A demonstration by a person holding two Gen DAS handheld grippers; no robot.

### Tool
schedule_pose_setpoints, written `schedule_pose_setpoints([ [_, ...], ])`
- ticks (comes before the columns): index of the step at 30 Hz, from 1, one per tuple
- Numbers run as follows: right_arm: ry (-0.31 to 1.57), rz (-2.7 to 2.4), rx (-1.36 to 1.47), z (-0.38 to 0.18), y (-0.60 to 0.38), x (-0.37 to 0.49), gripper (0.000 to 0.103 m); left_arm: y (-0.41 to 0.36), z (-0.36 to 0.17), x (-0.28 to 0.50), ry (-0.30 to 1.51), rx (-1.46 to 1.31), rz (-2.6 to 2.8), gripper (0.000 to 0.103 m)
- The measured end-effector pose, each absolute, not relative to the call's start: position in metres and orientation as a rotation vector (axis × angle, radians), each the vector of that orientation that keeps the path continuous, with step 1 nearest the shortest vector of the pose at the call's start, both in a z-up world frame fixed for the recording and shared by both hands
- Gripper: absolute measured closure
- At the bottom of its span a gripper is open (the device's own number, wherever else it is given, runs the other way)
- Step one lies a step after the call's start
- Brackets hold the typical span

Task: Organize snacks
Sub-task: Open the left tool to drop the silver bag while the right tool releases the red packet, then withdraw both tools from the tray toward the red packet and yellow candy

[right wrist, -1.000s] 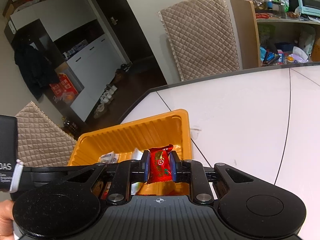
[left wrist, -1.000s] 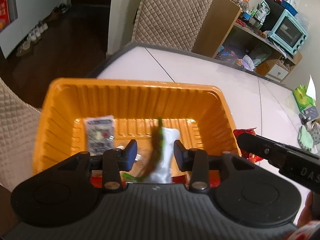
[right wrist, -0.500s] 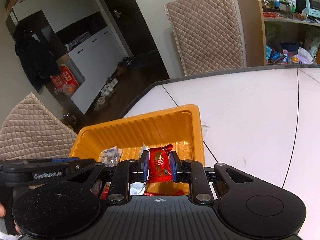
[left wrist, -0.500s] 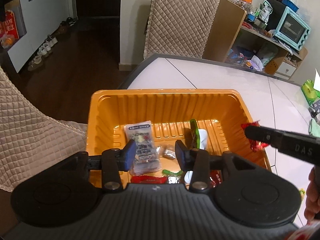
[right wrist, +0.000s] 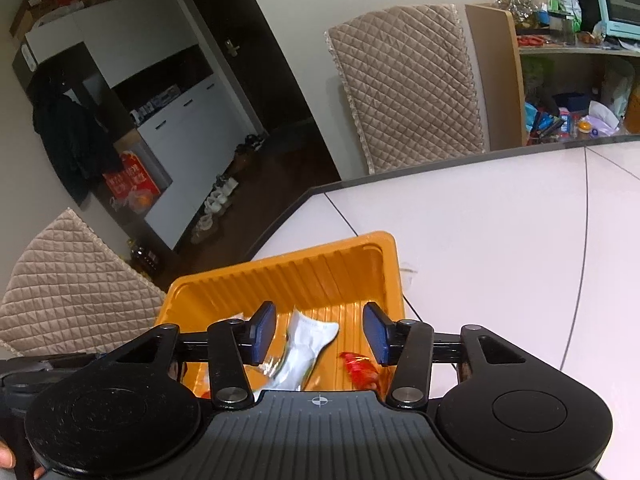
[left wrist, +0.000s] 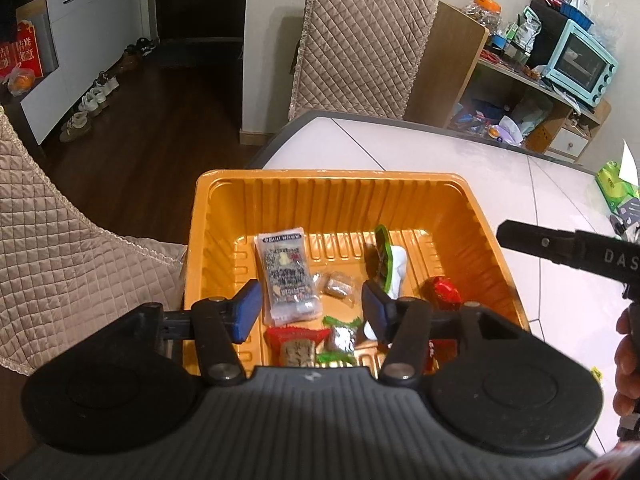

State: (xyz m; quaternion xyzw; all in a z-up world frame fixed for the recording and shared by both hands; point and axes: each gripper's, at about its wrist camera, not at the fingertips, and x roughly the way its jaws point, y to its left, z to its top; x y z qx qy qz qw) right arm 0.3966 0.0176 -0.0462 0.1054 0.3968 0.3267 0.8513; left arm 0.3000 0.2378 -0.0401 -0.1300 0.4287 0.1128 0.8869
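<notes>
An orange tray sits at the near left corner of the white worktop, and both claws hang over its near end. The left claw has just been opening; its blue pads stand apart with nothing pressed between them, only the tray's contents seen below the gap. The right claw has just been opening too — its pads are clear of everything, and the red candy lies loose on the tray floor just inside the right pad, near the tray's right wall.

In the left wrist view the same red candy rests at the right side of the tray. A clear packet with dark print lies flat toward the left, a small clear-wrapped sweet just right of it. A green and white packet leans up near the middle. At the near edge lie a red-topped wafer packet and a green-ended sweet, partly hidden by the claw body.

The right claw's arm reaches in from the right — a hand shows at the picture's edge. A quilted chair stands at the far side of the worktop.
</notes>
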Motion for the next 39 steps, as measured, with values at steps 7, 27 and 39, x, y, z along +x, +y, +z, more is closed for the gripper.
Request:
schedule_pose_setpoints([
  [7,0.830,0.673,0.244,-0.039,-0.016,0.370,0.045,0.226,-0.031,0.279,0.885,-0.270,0.221,0.047],
  [27,0.844,0.540,0.288,-0.025,-0.126,0.266,0.035,0.137,-0.018,0.204,0.900,-0.235,0.104,0.040],
  [39,0.901,0.475,0.268,-0.042,-0.183,0.207,0.035,0.067,-0.038,0.171,0.977,-0.207,-0.004,0.040],
])
